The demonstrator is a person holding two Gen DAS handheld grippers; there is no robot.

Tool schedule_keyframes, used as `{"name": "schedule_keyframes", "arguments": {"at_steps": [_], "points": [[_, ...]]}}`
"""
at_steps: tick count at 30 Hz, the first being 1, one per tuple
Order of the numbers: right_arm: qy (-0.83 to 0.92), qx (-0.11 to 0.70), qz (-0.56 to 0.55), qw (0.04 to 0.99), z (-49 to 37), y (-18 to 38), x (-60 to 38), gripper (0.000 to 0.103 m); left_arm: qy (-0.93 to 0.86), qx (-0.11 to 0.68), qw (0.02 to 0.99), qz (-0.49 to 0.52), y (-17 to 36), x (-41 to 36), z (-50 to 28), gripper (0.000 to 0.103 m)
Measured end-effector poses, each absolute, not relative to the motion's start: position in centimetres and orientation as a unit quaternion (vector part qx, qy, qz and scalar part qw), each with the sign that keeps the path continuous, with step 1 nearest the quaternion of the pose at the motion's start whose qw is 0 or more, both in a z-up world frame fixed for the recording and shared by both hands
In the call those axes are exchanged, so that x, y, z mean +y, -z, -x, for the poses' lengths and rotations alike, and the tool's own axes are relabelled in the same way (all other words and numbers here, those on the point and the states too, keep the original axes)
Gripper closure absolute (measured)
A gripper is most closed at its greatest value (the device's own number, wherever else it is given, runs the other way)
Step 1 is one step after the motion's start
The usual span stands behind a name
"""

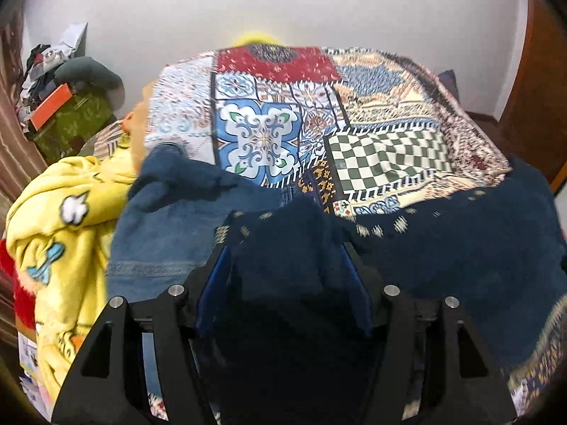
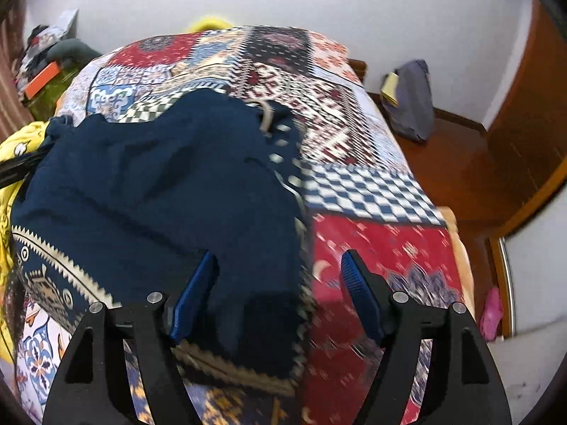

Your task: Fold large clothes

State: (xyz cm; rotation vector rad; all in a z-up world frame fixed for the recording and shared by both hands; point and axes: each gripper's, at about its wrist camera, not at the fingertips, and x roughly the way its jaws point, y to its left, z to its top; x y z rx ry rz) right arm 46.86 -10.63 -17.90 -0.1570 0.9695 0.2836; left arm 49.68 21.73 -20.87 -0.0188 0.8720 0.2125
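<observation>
Cloth: navy garment [image 2: 159, 177] lay soft, limp, light on bed [image 2: 372, 248], near edge. Left gripper [image 1: 285, 265] spread around fold, grip uncertain. Right gripper [image 2: 278, 276] spread, hem between, unpinched. Best hold: patterned hem corners.

Navy garment [image 1: 443, 248]: bunched between the left gripper [image 1: 287, 251] pads, so whether they pinch it cannot be told; its lower part leaves the frame's bottom edge. Patchwork bedspread [image 2: 372, 248]: motion-blurred near the right gripper [image 2: 278, 265], pattern smeared. Clutter pile [image 1: 53, 81] by the wall: items too small to identify; yellow blanket [image 1: 63, 219] cut off at left.
</observation>
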Motion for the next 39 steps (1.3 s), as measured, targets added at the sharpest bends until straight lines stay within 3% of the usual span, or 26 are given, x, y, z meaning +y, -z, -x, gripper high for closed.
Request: {"name": "schedule_keyframes", "arguments": {"at_steps": [6,11,15,22,31,39], "points": [[-0.133,0.466,0.069,0.872,-45.1,16.5,-11.7,0.033,-0.087,0.393,0.915,0.008,17.9,21.5,-44.6,0.041],[-0.148,0.442,0.087,0.881,-42.7,14.0,-10.5,0.033,-0.084,0.347,0.934,0.023,15.7,21.5,-39.6,0.032],[-0.158,0.412,0.129,0.888,-40.6,12.0,-8.5,0.031,-0.074,0.345,0.933,0.069,15.8,22.2,-36.7,0.031],[-0.189,0.378,0.211,0.881,-37.4,12.0,-4.0,0.031,-0.039,0.397,0.898,0.188,20.6,23.3,-34.7,0.031],[-0.211,0.397,0.216,0.867,-37.9,14.7,-0.7,0.031,0.033,0.431,0.840,0.327,27.7,22.4,-36.5,0.031],[-0.215,0.420,0.210,0.856,-38.8,15.9,-0.5,0.031,0.060,0.407,0.828,0.380,29.0,23.6,-40.1,0.050]]}}
